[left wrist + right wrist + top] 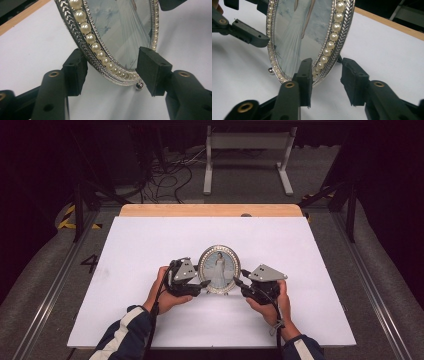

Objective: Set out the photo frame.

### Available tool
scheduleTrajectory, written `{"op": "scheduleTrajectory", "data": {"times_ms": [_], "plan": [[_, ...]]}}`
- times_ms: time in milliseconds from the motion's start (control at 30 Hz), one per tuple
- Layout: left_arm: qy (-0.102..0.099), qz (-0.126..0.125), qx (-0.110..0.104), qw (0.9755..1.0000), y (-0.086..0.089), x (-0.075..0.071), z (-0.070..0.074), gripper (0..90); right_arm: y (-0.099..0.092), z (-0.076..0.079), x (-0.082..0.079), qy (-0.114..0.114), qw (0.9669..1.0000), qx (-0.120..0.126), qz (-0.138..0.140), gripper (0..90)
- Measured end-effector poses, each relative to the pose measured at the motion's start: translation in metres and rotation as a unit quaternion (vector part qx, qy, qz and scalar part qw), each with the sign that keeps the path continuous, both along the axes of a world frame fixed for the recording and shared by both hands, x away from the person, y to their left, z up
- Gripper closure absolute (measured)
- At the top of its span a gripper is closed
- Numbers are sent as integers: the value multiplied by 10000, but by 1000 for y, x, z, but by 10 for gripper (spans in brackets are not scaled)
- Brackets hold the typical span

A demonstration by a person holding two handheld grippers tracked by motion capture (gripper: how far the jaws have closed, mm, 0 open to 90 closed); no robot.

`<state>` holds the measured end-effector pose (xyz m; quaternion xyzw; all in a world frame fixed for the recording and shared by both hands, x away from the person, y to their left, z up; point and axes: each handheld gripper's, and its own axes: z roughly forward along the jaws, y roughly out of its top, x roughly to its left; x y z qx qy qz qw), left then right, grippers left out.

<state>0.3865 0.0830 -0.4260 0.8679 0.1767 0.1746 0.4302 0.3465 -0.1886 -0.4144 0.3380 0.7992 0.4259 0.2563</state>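
High view first: an oval picture frame [219,268] stands upright near the middle of the white table [150,245], its silver, pearl-studded rim facing the person, with a figure in a long pale dress showing behind the glass. A person's hands come in from the near edge, each carrying a hand-held gripper, one to either side of the frame's lower part. The left hand-held gripper [204,283] reaches in toward the frame's lower left edge, and the right hand-held gripper [236,281] toward its lower right edge. From the left gripper view, the jaws stand apart with the frame's bottom curve [110,62] between them; one pad sits right against the back of the rim, the other stands just off the glass side with a sliver of daylight showing. From the right gripper view the picture is similar: the jaws are parted, the front pad sits close against the pearl rim [329,50], and the rear pad stands clear behind the frame. A small silver ball foot [271,71] at the frame's base rests on the table. Neither hand-held gripper is clamped on the frame.
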Motion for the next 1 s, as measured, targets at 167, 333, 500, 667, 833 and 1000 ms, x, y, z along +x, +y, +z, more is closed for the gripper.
{"op": "scheduleTrajectory", "data": {"times_ms": [167, 333, 500, 667, 833, 1000], "plan": [[-62, 15, 89, 9999, -1, -2, 0, 317, -1, 0, 0, 2, 10000, -50, 13, 503], [-83, 74, 101, 9999, -1, -3, 0, 256, -2, 0, 1, 28, 10000, -94, 18, 443], [-91, 102, 251, 9996, -1, -5, -1, 179, -2, 1, 0, 34, 9998, -170, 38, 378], [-141, 109, 429, 9989, 0, -8, -4, 130, -4, 0, 1, 62, 9997, -245, 33, 306], [-108, 178, 321, 9993, 5, -10, -4, 80, -6, -1, 1, 99, 9995, -303, 88, 208], [-104, 132, 420, 9990, 12, -13, -7, 56, -8, -3, 1, 143, 9994, -253, 174, 131]]}}
